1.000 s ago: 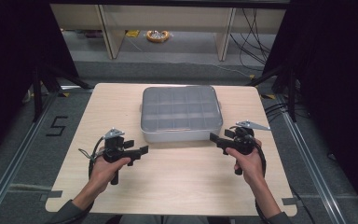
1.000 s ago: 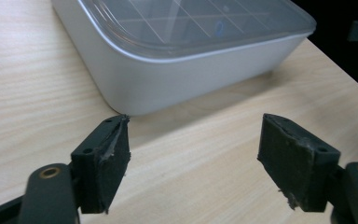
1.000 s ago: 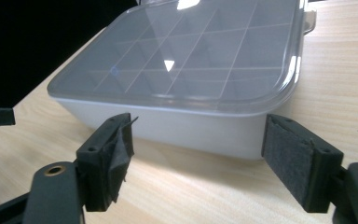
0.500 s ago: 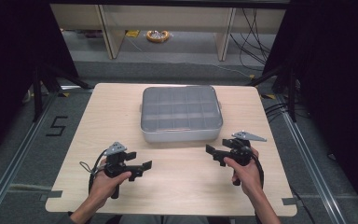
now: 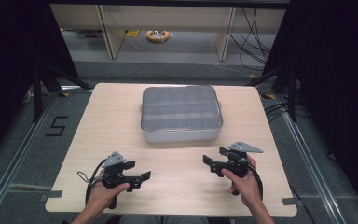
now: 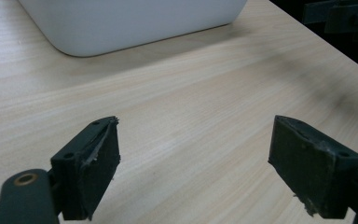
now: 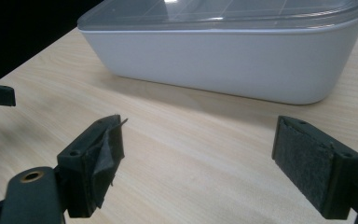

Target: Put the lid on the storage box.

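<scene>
A white box (image 5: pixel 181 112) with a clear lid over a grid of compartments sits at the middle of the pale wooden table (image 5: pixel 107 126). My left gripper (image 5: pixel 139 171) is near the front left, well short of the box, pointing right. It is open after its jaws have just been opening, with nothing between them (image 6: pixel 196 144). My right gripper (image 5: pixel 214 156) is at the front right, pointing left. It is also open after just opening, with bare table between its pads (image 7: pixel 198 140). The box's white wall (image 7: pixel 233 51) stands ahead of it, and the box's corner (image 6: pixel 135 23) is ahead of the left one.
The table's front edge runs just behind both hands. Dark curtains flank the table. A shelf frame (image 5: pixel 223 32) and a yellow ring (image 5: pixel 157 35) lie on the floor beyond it. A "5" mark (image 5: pixel 56 126) is taped to the floor at the left.
Both hands have drawn back from the box toward the table's front edge and sunk a little. The box has not moved.
</scene>
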A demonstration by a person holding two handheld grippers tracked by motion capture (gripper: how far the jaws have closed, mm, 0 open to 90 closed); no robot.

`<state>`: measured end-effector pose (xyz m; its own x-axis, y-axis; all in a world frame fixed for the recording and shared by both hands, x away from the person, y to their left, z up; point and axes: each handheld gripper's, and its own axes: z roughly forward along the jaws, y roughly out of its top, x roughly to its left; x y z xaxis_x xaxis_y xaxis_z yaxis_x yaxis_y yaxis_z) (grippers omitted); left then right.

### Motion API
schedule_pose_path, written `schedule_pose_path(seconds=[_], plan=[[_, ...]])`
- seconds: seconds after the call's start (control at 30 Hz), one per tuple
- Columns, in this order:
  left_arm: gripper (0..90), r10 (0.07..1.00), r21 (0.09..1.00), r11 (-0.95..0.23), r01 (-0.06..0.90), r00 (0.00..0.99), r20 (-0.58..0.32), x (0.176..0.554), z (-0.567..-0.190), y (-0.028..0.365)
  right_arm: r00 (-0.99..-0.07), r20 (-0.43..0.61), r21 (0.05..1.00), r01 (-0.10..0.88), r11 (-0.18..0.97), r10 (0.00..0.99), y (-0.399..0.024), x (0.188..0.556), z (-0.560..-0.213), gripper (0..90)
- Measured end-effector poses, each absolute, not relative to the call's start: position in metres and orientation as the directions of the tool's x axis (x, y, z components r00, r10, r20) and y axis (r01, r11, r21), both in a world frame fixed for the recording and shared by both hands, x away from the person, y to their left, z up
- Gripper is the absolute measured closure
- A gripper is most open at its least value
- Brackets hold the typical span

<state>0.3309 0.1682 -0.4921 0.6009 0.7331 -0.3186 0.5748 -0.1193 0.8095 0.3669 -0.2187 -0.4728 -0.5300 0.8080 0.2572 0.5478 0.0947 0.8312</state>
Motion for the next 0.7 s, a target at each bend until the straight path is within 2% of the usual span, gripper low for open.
schedule_pose_path(seconds=[0.13, 0.17, 0.23, 0.33, 0.37, 0.43, 0.47, 0.6, 0.7], plan=[[15.6, 0.733, 0.810, -0.126, 0.572, 0.604, -0.313, 0.326, -0.493, 0.168, -0.543, 0.241, 0.835, 0.539, 0.113, 0.805, -0.218, 0.360, -0.474, 19.3], [15.6, 0.733, 0.811, -0.128, 0.570, 0.605, -0.310, 0.325, -0.494, 0.168, -0.522, 0.270, 0.820, 0.566, 0.091, 0.809, -0.216, 0.355, -0.473, 19.3], [15.6, 0.731, 0.808, -0.140, 0.573, 0.610, -0.306, 0.323, -0.494, 0.169, -0.548, 0.234, 0.835, 0.536, 0.123, 0.803, -0.218, 0.357, -0.474, 19.1], [15.7, 0.728, 0.807, -0.129, 0.576, 0.607, -0.317, 0.318, -0.495, 0.170, -0.521, 0.267, 0.812, 0.575, 0.102, 0.811, -0.216, 0.348, -0.474, 19.1], [15.7, 0.729, 0.805, -0.131, 0.578, 0.606, -0.317, 0.317, -0.496, 0.170, -0.545, 0.223, 0.826, 0.546, 0.140, 0.808, -0.218, 0.347, -0.474, 19.1], [15.7, 0.733, 0.806, -0.131, 0.577, 0.604, -0.313, 0.315, -0.496, 0.170, -0.526, 0.271, 0.805, 0.584, 0.110, 0.806, -0.215, 0.340, -0.473, 19.1], [15.7, 0.725, 0.807, -0.135, 0.574, 0.613, -0.314, 0.314, -0.497, 0.170, -0.550, 0.249, 0.813, 0.566, 0.136, 0.797, -0.216, 0.340, -0.475, 19.1], [15.7, 0.726, 0.804, -0.150, 0.575, 0.616, -0.305, 0.308, -0.497, 0.169, -0.538, 0.275, 0.793, 0.595, 0.128, 0.797, -0.214, 0.332, -0.474, 19.2], [15.7, 0.724, 0.806, -0.158, 0.570, 0.622, -0.298, 0.304, -0.496, 0.168, -0.566, 0.250, 0.804, 0.573, 0.158, 0.786, -0.216, 0.330, -0.476, 18.9]])
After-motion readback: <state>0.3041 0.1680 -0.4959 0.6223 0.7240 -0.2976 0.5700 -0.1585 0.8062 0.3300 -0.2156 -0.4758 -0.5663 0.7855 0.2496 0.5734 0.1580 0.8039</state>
